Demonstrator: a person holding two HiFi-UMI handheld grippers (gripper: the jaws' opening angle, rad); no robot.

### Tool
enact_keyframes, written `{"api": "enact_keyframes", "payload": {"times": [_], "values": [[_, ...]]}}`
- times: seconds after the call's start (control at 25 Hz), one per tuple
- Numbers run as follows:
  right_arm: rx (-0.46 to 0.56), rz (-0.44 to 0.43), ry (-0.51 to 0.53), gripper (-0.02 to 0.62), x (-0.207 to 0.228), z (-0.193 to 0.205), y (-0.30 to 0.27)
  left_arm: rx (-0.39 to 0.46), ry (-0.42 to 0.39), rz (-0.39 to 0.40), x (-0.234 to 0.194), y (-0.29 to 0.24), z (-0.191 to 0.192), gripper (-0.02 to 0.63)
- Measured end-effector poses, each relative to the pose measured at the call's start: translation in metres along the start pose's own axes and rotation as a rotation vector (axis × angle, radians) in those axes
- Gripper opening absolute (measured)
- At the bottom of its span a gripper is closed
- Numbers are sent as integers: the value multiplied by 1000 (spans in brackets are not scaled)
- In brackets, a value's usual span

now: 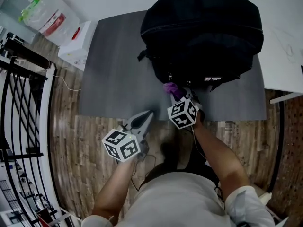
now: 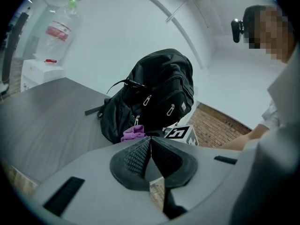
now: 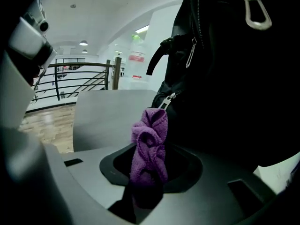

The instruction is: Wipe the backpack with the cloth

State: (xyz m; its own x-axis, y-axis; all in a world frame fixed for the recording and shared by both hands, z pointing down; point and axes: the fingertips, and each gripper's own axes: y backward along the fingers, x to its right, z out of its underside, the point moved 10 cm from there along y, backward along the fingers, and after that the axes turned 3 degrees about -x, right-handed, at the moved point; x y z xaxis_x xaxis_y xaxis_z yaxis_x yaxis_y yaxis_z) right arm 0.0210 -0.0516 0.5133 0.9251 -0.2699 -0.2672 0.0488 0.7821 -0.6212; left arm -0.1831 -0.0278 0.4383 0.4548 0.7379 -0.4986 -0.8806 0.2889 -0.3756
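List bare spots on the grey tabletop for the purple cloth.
Bare: the left half of the grey tabletop, between the black fabric backpack and the white box off its edge; a narrow strip at the near right corner. Crowded: by the backpack's near side, where the right gripper holds the purple cloth.

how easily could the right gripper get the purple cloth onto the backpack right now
Likely yes: the right gripper is shut on the purple cloth, which sits right by the near side of the black backpack, nothing between them. The left gripper, shut and empty, is off to the side.
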Motion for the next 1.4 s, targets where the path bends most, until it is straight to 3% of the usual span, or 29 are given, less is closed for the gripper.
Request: {"api": "enact_keyframes", "payload": {"times": [0.44,1.08,1.4], "values": [[-17,-16,-30,130,48,34,11,-20,16,14,30,-52,0,5],[-114,124,-88,130,125,90,30,-55,15,79,57,-108,6,5],[-129,140,-88,130,144,104,40,-59,11,94,65,-118,7,5]]}}
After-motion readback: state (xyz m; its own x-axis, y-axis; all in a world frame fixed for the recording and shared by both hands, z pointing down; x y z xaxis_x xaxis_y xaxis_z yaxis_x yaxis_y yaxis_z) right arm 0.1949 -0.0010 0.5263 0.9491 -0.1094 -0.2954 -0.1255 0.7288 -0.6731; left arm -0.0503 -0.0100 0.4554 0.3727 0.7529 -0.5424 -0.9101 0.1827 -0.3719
